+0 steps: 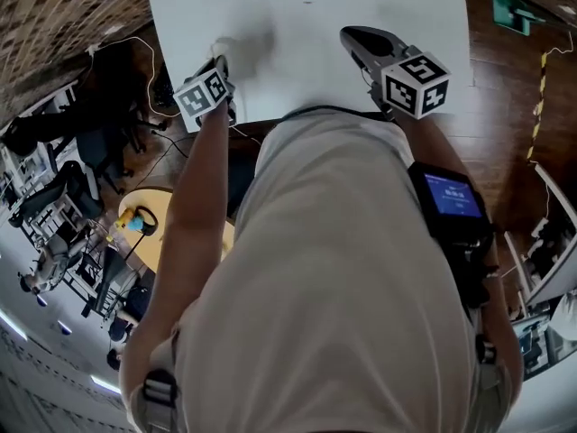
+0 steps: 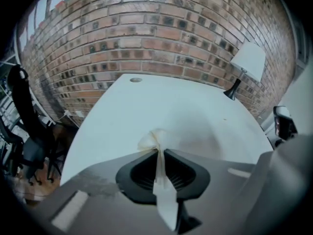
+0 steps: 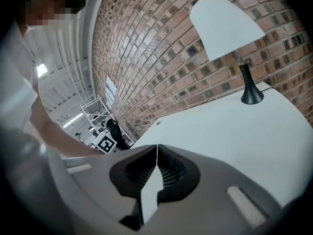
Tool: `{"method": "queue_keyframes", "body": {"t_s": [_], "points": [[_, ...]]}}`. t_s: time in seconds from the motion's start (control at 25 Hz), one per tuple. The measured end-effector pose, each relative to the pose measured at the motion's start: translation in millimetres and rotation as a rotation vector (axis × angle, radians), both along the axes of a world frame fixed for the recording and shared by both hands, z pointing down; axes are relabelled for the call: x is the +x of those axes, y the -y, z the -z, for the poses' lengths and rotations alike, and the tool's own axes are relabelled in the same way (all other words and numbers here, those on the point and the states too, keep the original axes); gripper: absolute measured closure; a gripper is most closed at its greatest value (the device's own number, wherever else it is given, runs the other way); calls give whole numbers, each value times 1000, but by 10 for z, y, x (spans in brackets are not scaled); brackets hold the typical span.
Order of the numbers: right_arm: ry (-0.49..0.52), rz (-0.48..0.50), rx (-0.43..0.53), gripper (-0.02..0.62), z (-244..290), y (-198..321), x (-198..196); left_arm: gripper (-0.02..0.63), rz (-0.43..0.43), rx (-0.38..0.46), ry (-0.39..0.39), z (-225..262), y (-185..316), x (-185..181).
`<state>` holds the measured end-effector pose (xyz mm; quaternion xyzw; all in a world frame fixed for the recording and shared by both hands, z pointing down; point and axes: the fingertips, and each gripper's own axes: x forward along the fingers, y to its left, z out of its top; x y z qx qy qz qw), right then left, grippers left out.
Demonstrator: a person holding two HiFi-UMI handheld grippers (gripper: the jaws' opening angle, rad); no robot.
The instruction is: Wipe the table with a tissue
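Note:
The white table (image 1: 306, 25) fills the top of the head view. My left gripper (image 1: 221, 61) is near its front left edge, shut on a crumpled white tissue (image 2: 155, 142) that bunches out past the jaw tips onto the tabletop (image 2: 161, 102). In the head view the tissue (image 1: 222, 49) shows as a pale wad ahead of the marker cube. My right gripper (image 1: 353, 37) hovers over the table's front right part, shut with nothing between its jaws (image 3: 156, 147).
A white-shaded lamp on a black stem (image 3: 247, 84) stands at the table's far corner by the brick wall (image 2: 161, 28). A small round hole (image 2: 136, 80) sits near the far table edge. Chairs and cables (image 1: 117, 88) lie left of the table.

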<state>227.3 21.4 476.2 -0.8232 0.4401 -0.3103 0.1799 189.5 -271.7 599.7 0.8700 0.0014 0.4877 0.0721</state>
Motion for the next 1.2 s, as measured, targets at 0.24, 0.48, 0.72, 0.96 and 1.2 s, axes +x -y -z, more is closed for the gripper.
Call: {"method": "queue_keyframes", "body": {"t_s": [0.24,0.48,0.72,0.96,1.2], "points": [[17,26,-9,583,-34,56,-70,568,110,77,37,-146,443,-368],[14,0,-7,584,-9,-12,-30,569,-74,61,13,-133,-80,19],[11,-32,-4,583,-22,-72,-16,569,-331,5,8,-147,-1079,396],[15,-72,-5,583,-28,-231,11,569,-428,-136,-39,-187,-1683,423],[8,-102,-7,584,8,-386,40,569,-335,-121,-65,30,-1552,753]]}}
